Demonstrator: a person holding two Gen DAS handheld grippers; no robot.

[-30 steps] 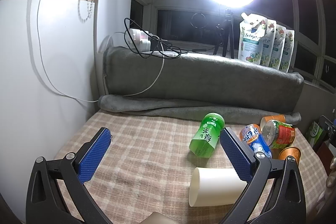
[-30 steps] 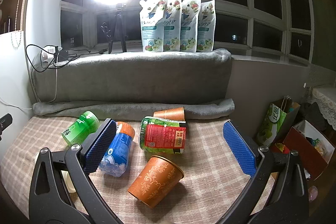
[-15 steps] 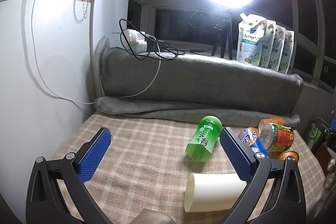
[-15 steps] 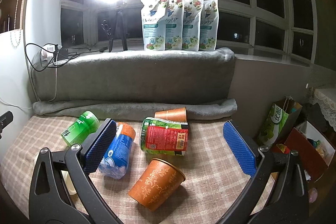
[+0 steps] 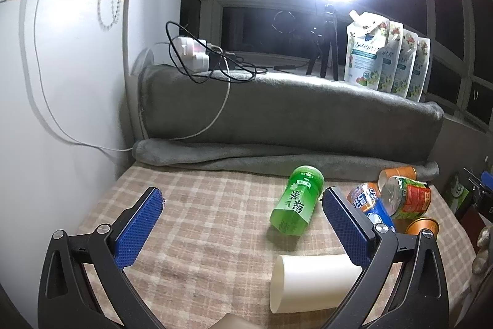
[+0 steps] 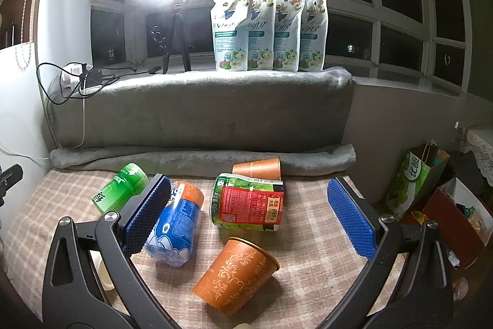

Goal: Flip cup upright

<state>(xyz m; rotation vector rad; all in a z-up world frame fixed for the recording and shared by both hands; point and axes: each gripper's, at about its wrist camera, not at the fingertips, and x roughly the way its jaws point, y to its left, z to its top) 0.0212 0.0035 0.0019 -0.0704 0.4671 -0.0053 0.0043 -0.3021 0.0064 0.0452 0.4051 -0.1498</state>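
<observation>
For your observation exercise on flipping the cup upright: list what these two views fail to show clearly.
- White cup, left wrist view: its closed end is hidden behind the left tongs' finger.
- Same cup, right wrist view: only a sliver shows behind the right tongs' arm.
- Plain orange cup, right wrist view: partly hidden by the red-labelled bottle.
- Beige object, left wrist view: cut off by the bottom edge.

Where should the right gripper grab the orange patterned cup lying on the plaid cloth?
Grip the orange cup across its mid wall, coming from above with one finger on each side. It lies on its side, rim up-right toward the red-labelled bottle; the tapered wall is bare. The right gripper is open and looks wide enough.
</observation>
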